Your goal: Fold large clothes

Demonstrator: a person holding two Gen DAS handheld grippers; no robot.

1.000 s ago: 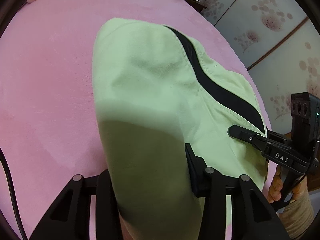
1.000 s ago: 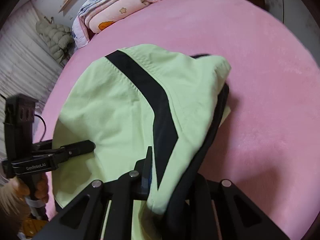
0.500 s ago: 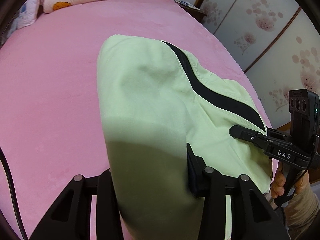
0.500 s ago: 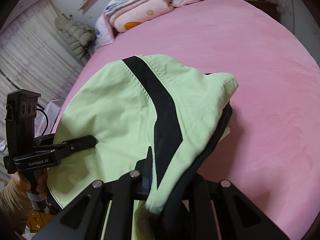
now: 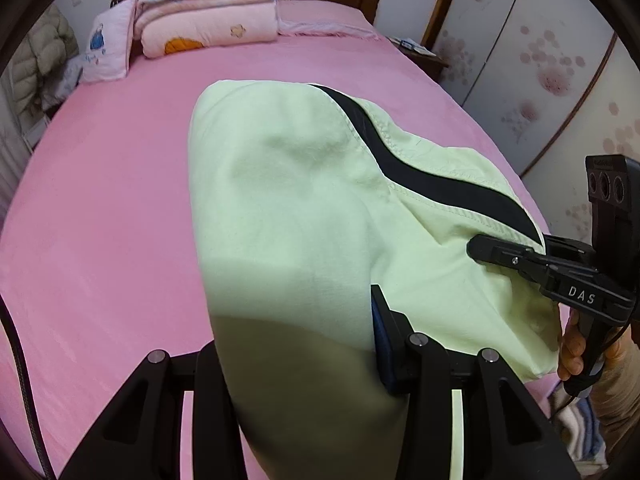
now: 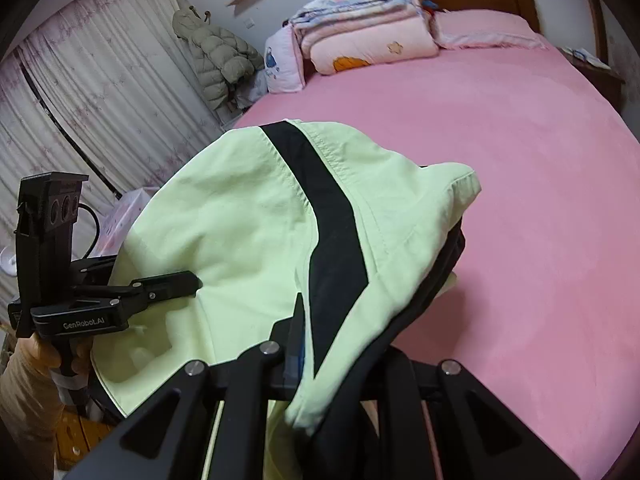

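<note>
**Both claws carrying the garment over the bed**

The pale green garment (image 5: pixel 304 216) with its black stripe (image 6: pixel 332 224) is up off the pink bed (image 5: pixel 100 200), hanging between the two claws. The left claw (image 5: pixel 296 360) is pinching a thick bunch of the cloth, which drapes forward and down ahead of its fingers. The right claw (image 6: pixel 340 364) is pressed nearly together on a thinner edge, green on top with a dark lining beneath it, and the fabric spills out in front and to its left. Each claw shows in the other's view, just beside the cloth's near edge, with a hand (image 5: pixel 572 348) on the handle.

To my eye the step is bringing the held edge forward to lay it flat for a fold. Doing it well means keeping both claws level with each other and equally far ahead, so the edge lands straight. The cloth sags between them; drawing the claws a little apart would take that slack out. Lower the far hanging part onto the bed first, then the pinched edge, and only release once it lies flat. The stacked quilts (image 6: pixel 360 28) at the headboard sit well beyond, out of the way.
</note>
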